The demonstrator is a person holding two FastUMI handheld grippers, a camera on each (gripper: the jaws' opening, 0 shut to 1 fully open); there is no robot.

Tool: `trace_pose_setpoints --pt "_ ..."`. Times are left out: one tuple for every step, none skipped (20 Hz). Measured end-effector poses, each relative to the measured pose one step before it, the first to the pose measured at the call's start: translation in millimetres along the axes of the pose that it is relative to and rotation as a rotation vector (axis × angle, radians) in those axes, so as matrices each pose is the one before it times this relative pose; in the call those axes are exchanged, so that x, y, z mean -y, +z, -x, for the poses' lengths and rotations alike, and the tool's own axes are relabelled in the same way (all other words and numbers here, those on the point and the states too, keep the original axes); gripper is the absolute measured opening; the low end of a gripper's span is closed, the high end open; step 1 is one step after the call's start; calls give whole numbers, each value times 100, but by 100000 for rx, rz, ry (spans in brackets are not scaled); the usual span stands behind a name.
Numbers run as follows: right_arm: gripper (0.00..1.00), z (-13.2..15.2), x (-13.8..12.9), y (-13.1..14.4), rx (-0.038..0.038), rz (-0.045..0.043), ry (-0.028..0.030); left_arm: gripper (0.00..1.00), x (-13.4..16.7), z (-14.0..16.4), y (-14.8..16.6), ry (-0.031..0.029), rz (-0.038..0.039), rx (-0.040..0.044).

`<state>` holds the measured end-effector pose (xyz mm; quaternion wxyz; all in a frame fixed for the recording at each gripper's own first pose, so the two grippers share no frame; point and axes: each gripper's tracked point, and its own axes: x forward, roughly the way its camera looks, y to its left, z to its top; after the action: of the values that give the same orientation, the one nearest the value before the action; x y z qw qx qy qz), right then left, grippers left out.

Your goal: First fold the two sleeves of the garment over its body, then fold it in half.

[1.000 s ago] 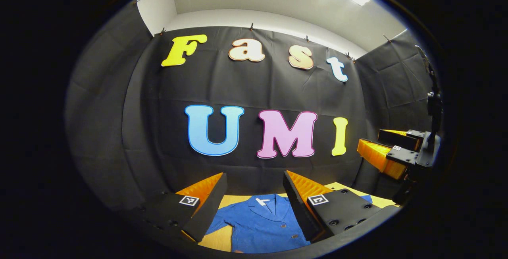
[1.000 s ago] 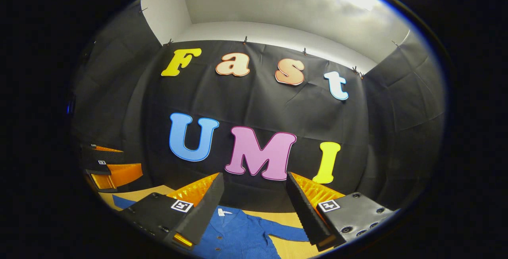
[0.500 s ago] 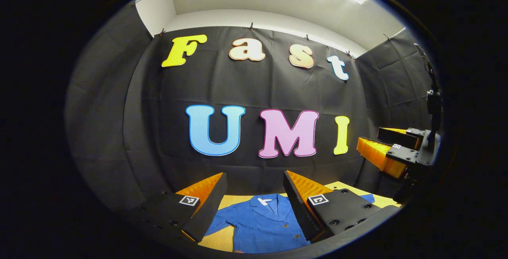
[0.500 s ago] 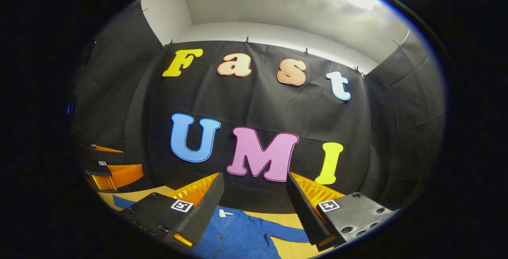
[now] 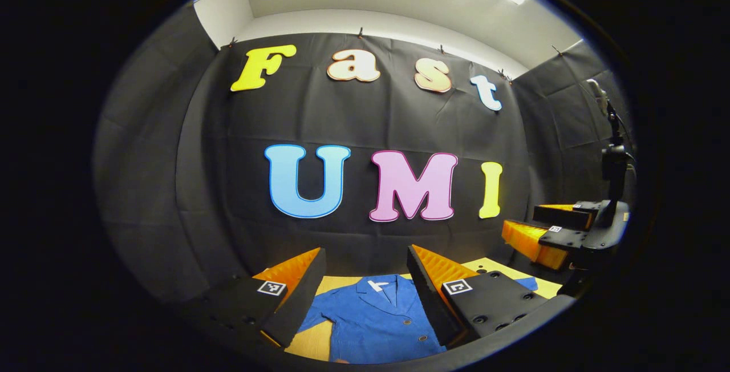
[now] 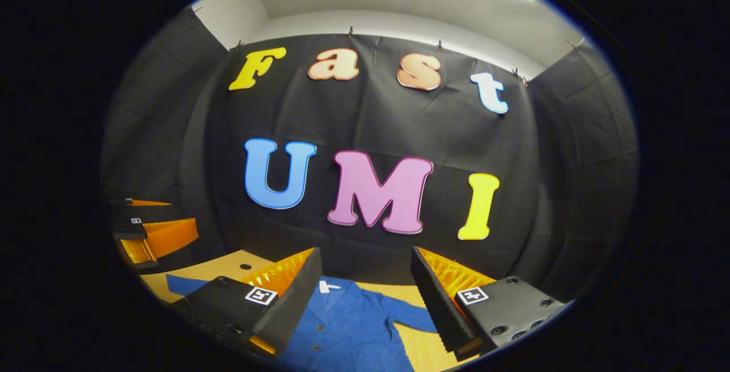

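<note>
Blue garment [image 5: 370, 318] lies flat on the desk [image 6: 222, 266], sleeves out, nothing folded yet. Left tongs [image 5: 365, 289] and right tongs [image 6: 365, 292] both spread, above it, holding nothing.

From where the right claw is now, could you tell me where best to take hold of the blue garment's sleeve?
Probably at the cuff end of the sleeve, coming down from above: it lies flat on the table, spread outward from the blue garment, below the open right claw.

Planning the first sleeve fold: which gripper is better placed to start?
Probably right: the right gripper frames the jacket's spread sleeve; both are open and above.
</note>
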<state>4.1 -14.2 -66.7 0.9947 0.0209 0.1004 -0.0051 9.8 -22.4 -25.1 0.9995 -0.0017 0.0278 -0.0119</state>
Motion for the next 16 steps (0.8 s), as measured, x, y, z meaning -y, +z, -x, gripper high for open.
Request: trace_pose_setpoints --pt "98 -417 565 -630 -1551 -949 53 82 421 -269 -106 -205 -253 -318" --pt "98 -471 526 -578 -1422 -578 -15 82 197 -161 -279 219 202 -515" --pt "96 -594 522 -731 -1525 -378 -173 82 207 -258 -226 388 502 -700" --pt "96 -707 911 -1053 -2901 -949 -738 82 388 -376 -538 810 715 -1186" --pt "98 -650 679 -877 -2750 -2058 -382 82 347 -320 -211 48 -328 -735" --pt "96 -576 856 -948 -2518 -2569 -510 82 433 -408 -422 -7 -784 -888" --pt "98 -845 1348 -1272 -3512 -3528 -1399 82 447 -457 -365 -11 -980 -1146" --pt "98 -1005 1504 -1178 -4030 -3387 -1855 82 894 -593 -645 -205 -993 -1708" --pt "98 -1293 1812 -1130 -3647 -3658 -2069 82 697 -514 -322 -219 -239 -894" --pt "99 -602 1226 -772 -3023 -3048 -867 82 630 -488 -215 -172 -137 -825" --pt "99 -594 1613 -960 -4023 -2980 -1351 82 710 -536 -489 -154 -137 -1337" --pt "99 -823 1946 -794 -2810 -1919 -2674 82 784 -648 -384 -281 -277 -1607" --pt "99 -648 2099 -672 -2142 -1708 -3158 82 839 -467 -493 -473 -312 -1707" --pt "99 -1246 2708 -702 -2829 -2258 -3992 82 1384 -989 -459 -1256 -777 -2454" --pt "99 -1014 2060 -611 -2971 -1785 -3272 82 889 -633 -259 -986 -543 -1368" --pt "98 -1322 2140 -728 -2981 -1731 -3638 82 747 -600 -409 -414 -87 -1552"
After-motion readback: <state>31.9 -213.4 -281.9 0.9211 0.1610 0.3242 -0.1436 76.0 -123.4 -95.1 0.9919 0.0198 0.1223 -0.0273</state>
